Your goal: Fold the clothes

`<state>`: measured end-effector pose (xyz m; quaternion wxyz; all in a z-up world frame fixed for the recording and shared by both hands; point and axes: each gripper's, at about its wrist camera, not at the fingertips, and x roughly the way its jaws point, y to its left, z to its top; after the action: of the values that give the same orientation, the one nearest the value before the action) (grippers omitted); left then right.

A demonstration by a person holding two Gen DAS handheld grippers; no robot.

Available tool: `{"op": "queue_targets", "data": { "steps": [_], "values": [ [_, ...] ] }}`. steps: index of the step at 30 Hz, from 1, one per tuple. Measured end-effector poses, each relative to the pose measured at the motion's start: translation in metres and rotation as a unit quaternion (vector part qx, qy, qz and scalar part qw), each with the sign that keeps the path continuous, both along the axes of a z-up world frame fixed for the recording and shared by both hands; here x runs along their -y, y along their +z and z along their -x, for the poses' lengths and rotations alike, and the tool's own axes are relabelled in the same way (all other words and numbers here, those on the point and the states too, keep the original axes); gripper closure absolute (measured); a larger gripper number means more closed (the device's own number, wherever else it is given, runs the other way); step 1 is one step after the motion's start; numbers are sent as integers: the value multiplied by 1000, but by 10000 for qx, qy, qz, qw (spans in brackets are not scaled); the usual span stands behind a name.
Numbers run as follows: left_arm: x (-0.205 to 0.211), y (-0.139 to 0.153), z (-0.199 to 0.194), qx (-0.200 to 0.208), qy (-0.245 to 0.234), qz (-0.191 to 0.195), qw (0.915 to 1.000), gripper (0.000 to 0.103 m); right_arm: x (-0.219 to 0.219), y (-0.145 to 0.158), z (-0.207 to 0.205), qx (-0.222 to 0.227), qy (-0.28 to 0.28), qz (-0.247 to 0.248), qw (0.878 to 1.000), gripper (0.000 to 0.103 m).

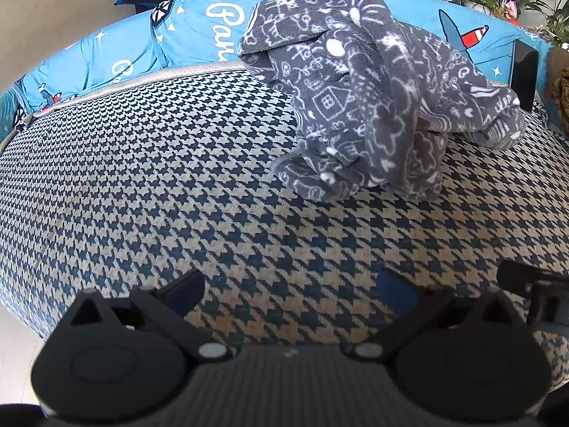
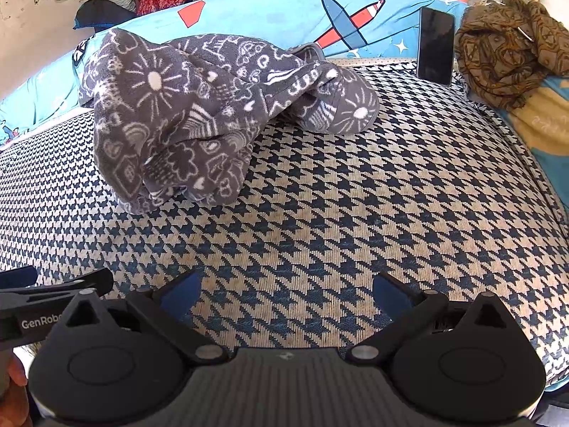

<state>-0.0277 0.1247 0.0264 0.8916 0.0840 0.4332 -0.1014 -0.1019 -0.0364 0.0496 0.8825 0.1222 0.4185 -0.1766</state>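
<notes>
Fleece garment [image 1: 377, 106] crumpled on houndstooth cushion [image 1: 177, 185]; L gripper [image 1: 291, 291] & R gripper [image 2: 286, 293] jaws apart, empty.

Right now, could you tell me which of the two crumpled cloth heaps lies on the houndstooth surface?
The grey doodle-print garment; the brown patterned cloth sits off the houndstooth surface, beyond its right edge.

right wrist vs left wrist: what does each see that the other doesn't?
Right wrist only: the brown scarf bunched past the phone, the yellow blanket under it, the left gripper's side at the frame's left edge, and the whole face of the phone.

Left wrist only: white lettering on the blue cushion, and the right gripper's side at the frame's right edge.

Both: the crumpled grey garment on the houndstooth seat, the blue cushion behind, plants, and each view's own open gripper, left and right.
</notes>
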Motion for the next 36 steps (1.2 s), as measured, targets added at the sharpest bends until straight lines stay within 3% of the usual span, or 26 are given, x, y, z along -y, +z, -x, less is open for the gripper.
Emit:
{"op": "queue_targets", "data": {
  "steps": [36],
  "values": [
    [3, -4, 6, -51, -305, -67, 9995, 0, 9, 2, 2, -90, -272, -66, 9996, 0]
  ]
}}
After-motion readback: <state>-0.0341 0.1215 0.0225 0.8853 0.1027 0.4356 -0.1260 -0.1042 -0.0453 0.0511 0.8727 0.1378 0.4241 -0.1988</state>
